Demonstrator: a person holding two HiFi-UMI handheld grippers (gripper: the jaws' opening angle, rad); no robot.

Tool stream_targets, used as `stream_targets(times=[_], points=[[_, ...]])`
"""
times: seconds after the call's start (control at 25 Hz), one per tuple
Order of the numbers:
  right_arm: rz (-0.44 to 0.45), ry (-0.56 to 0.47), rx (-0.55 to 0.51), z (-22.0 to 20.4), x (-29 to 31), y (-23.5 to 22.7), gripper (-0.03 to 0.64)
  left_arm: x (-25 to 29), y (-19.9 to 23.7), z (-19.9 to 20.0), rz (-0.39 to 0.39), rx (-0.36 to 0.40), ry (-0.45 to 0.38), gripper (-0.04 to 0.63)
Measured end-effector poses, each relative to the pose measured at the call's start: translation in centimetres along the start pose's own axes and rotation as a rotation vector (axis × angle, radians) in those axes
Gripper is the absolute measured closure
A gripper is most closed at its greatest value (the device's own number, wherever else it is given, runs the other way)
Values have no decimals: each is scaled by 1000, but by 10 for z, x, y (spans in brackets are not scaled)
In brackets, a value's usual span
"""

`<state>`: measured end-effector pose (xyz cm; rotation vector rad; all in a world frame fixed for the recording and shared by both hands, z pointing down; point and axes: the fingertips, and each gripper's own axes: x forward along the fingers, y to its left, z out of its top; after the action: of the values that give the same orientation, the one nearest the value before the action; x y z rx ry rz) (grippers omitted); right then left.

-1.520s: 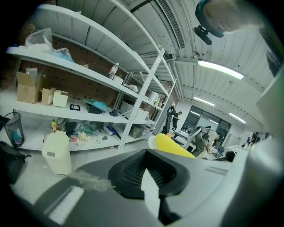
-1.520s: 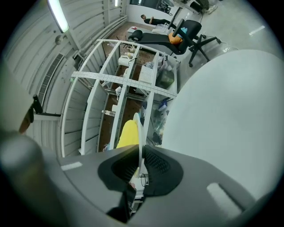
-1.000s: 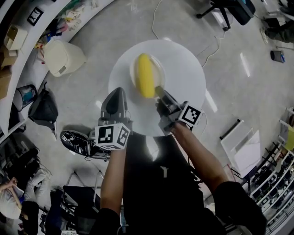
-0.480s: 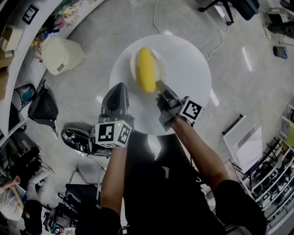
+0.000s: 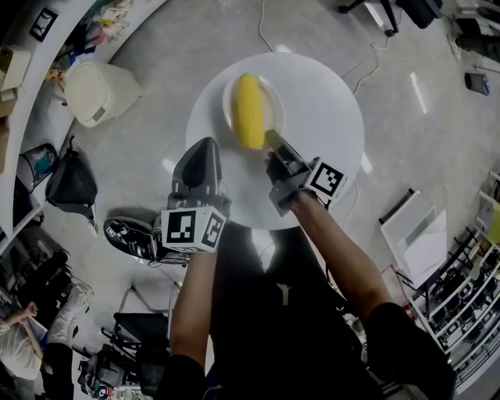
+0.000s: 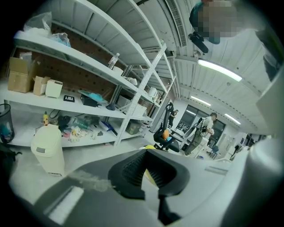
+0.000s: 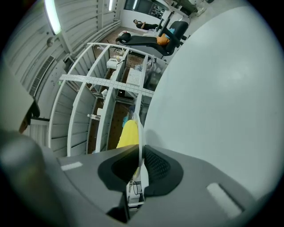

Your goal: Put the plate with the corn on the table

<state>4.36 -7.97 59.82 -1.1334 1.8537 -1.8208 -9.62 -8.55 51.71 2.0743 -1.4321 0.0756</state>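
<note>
A white plate (image 5: 269,98) carrying a yellow corn cob (image 5: 249,111) hangs over the left half of the round white table (image 5: 320,109). Whether it touches the top I cannot tell. My right gripper (image 5: 273,147) is shut on the plate's near rim. In the right gripper view the thin rim (image 7: 141,128) runs between the pads, with the corn (image 7: 128,133) behind it. My left gripper (image 5: 201,166) is shut and empty at the table's left edge. In the left gripper view its tips (image 6: 146,153) meet, and a bit of corn (image 6: 150,176) shows behind them.
On the floor to the left are a cream bin (image 5: 94,94), a black bag (image 5: 70,183) and a shoe (image 5: 129,234). Shelving (image 6: 88,88) lines the left wall. Cables trail past the table toward an office chair (image 5: 383,12). People stand far off (image 6: 206,128).
My right gripper has brought the plate with the corn slightly lower over the table. The left gripper has stayed where it was.
</note>
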Motion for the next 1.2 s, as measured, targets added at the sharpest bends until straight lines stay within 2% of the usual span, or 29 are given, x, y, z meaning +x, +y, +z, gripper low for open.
stream_targets(times=[1.2], points=[[-82, -7, 42, 3, 21, -30, 577, 0, 9, -1, -3, -29, -1, 591]])
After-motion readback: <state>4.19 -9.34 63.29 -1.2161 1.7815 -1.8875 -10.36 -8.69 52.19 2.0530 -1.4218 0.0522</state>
